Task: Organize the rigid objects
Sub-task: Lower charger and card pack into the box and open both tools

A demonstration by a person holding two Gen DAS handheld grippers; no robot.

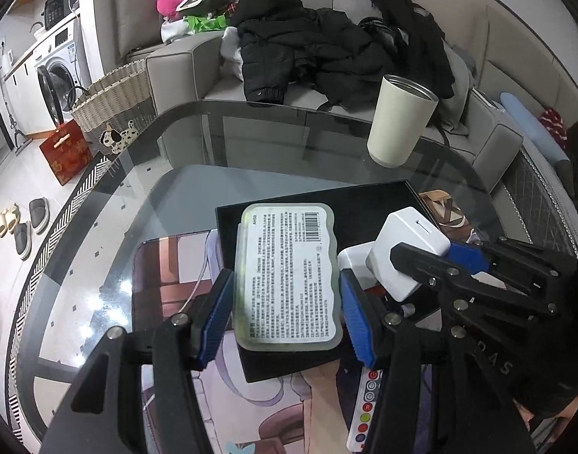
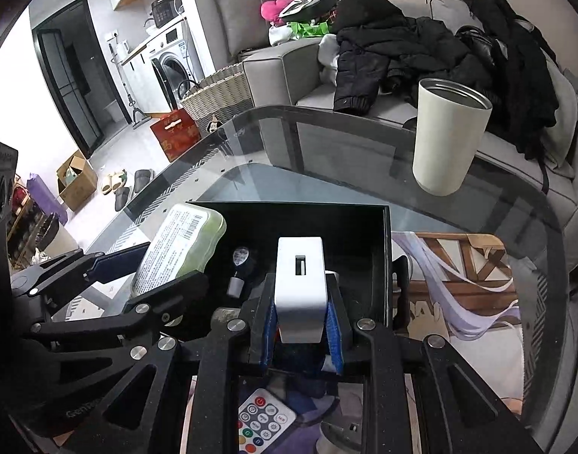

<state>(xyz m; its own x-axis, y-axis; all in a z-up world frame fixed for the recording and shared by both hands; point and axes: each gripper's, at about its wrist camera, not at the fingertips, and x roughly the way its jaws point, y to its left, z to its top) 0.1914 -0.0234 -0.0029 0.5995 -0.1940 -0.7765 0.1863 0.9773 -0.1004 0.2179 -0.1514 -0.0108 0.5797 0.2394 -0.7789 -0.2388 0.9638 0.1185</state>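
My left gripper (image 1: 285, 302) is shut on a flat translucent green case (image 1: 289, 276) with a white barcode label, held over the black tray (image 1: 364, 208). The case also shows in the right wrist view (image 2: 175, 249), with the left gripper's fingers (image 2: 115, 261) on it. My right gripper (image 2: 302, 325) is shut on a white charger block (image 2: 300, 283) above the black tray (image 2: 349, 223). The charger block also shows in the left wrist view (image 1: 406, 253). A small dark key fob (image 2: 240, 261) lies inside the tray.
A cream tumbler (image 1: 398, 121) stands on the glass table (image 1: 251, 143) at the far right. A white remote with coloured buttons (image 2: 264, 422) lies on the printed mat (image 2: 459, 295) near me. A sofa with black coats (image 1: 326, 45) lies behind.
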